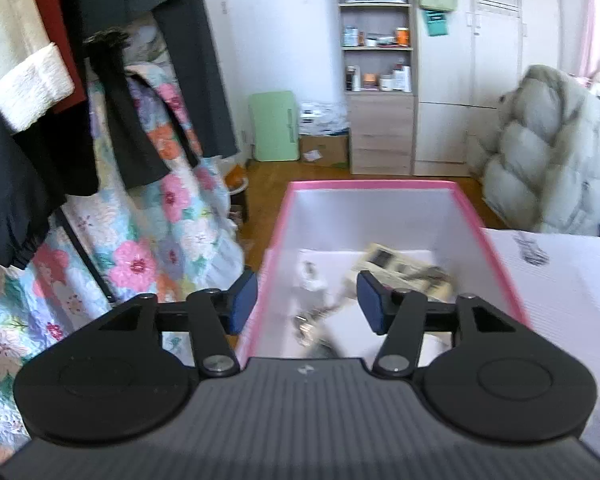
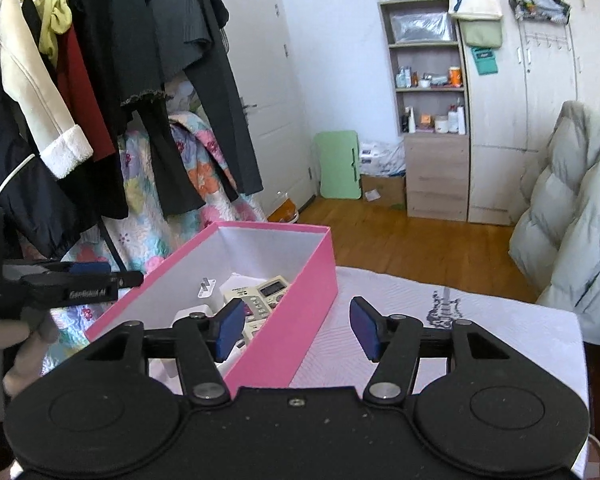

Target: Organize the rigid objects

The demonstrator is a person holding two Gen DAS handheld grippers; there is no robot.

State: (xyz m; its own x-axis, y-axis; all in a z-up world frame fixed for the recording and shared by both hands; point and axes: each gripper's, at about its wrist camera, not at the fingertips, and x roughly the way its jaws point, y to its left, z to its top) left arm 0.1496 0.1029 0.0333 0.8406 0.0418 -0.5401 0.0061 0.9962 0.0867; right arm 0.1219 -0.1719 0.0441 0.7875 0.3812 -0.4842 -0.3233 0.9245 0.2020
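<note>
A pink box [image 1: 466,204] with a white inside stands on a white quilted surface. It holds a cream remote control [image 1: 400,266], a white plug adapter [image 1: 310,276] and blurred metal keys [image 1: 312,320]. My left gripper [image 1: 307,302] is open and empty, hovering over the box's near left part. In the right wrist view my right gripper [image 2: 296,326] is open and empty, its fingers straddling the box's right wall [image 2: 300,320]. The remote [image 2: 260,292] and the adapter [image 2: 208,288] show inside the box there. The left gripper [image 2: 80,276] shows at the left edge.
A clothes rack [image 2: 100,80] with hanging garments and a floral quilt [image 1: 148,240] stand left of the box. A puffy grey coat [image 2: 572,220] is at the right. A shelf unit [image 2: 432,112], wardrobe and green folding table [image 2: 338,164] line the far wall.
</note>
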